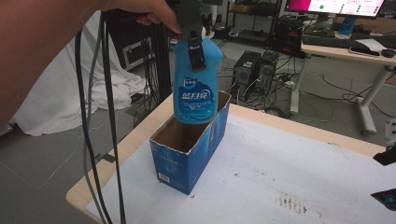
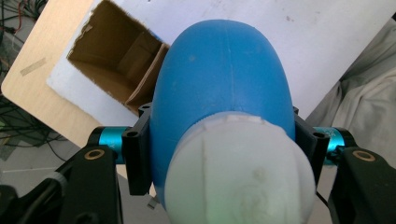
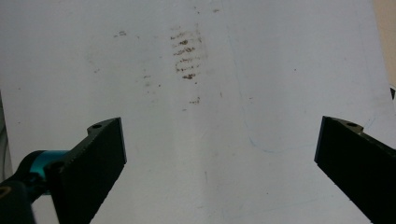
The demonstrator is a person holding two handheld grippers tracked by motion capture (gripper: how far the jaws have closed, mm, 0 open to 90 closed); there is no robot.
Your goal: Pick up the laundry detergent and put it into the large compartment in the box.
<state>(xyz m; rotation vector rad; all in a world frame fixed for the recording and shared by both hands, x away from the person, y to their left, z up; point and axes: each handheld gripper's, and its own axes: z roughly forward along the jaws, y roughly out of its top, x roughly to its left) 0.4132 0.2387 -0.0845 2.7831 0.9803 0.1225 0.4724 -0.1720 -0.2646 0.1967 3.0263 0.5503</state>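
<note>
My left gripper (image 1: 196,52) is shut on the neck of a blue detergent bottle (image 1: 196,93), which hangs upright with its base just inside the open top of a blue cardboard box (image 1: 189,156). In the left gripper view the bottle (image 2: 224,79) and its white cap (image 2: 238,177) sit between the jaws of the left gripper (image 2: 223,140), with the box's brown inside (image 2: 116,60) below. My right gripper (image 1: 386,177) is at the table's right edge. In its own view the right gripper (image 3: 219,140) is open wide over the bare white sheet.
A white sheet (image 1: 289,158) covers the wooden table and carries brown smudges (image 3: 187,56). Black cables (image 1: 100,140) hang from the left hand past the table's left corner. Computer towers (image 1: 254,67), a desk (image 1: 345,46) and a white cloth (image 1: 60,98) lie beyond.
</note>
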